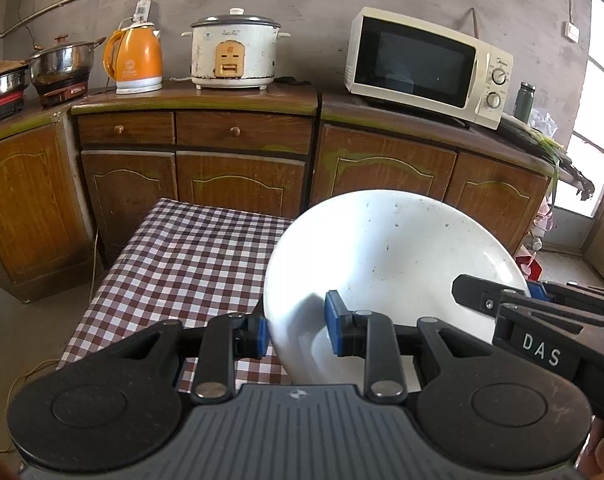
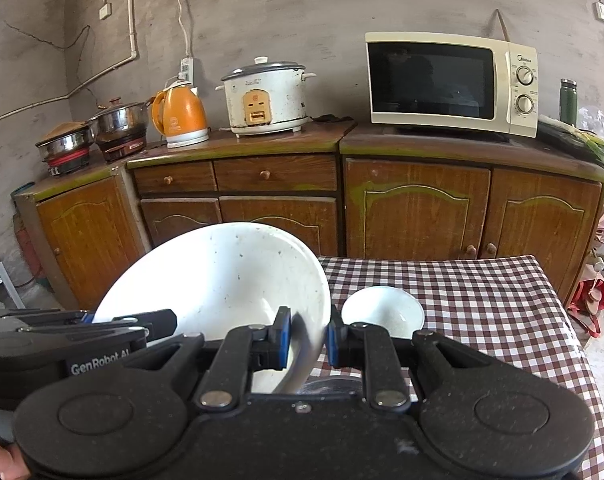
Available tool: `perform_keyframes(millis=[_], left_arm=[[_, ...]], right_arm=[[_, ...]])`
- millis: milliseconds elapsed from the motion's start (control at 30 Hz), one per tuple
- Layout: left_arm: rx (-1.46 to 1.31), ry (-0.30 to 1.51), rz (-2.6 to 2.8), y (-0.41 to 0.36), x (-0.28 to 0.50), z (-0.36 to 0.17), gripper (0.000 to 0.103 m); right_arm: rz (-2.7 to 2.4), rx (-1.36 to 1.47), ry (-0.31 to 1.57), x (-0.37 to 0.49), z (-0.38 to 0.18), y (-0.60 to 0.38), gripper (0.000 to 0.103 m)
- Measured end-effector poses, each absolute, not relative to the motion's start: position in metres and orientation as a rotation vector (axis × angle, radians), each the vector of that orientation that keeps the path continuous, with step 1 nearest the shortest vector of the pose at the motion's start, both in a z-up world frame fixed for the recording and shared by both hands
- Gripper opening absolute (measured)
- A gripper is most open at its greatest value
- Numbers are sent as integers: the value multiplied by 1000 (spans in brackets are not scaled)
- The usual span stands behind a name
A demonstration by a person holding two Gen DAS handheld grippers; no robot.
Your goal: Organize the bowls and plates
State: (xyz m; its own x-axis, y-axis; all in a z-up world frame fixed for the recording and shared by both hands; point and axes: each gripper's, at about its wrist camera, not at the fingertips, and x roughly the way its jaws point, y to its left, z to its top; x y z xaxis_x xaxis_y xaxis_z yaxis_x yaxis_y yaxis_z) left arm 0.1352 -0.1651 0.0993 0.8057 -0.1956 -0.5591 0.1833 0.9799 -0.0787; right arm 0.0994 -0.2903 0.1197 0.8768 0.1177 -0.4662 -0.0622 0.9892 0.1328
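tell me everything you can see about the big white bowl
The big white bowl is wide, glossy, ceramic-looking, with dark specks inside. It is held tilted above the checked tablecloth, gripped at opposite rim edges: the left gripper and right gripper each have jaws closed on its wall. It looks empty.
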Motion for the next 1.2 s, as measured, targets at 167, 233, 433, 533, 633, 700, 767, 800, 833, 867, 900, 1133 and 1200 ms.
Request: perform_keyframes(millis=[167,233,433,533,633,700,767,800,833,867,900,1133,1200], left_arm=[[-27,601,-192,-158,134,99,29],[-29,602,-187,-156,134,100,29],[-36,603,-174,-146,132,99,29],[-38,605,-165,-140,130,98,29],[-42,607,-158,-136,130,98,29],[-44,607,-154,-133,129,98,29],[-46,606,-150,-130,129,98,29],[-47,606,-149,-129,129,99,29],[-47,606,-147,-128,129,99,29],[-48,606,-146,-127,129,98,29],[-50,607,-144,-126,129,98,29],[-56,611,-133,-118,127,97,29],[-57,612,-129,-116,127,96,29]], right_arm=[[106,110,494,98,119,-282,23],[111,107,495,98,119,-278,23],[127,99,498,97,118,-266,23],[135,97,500,97,117,-260,23],[143,93,502,97,116,-255,23],[147,89,501,96,116,-252,23],[152,87,500,96,117,-249,23],[154,86,501,97,117,-248,23],[156,86,501,97,117,-247,23],[158,84,501,97,117,-246,23],[160,82,501,97,117,-244,23],[175,76,506,96,114,-236,23],[180,73,506,96,114,-233,23]])
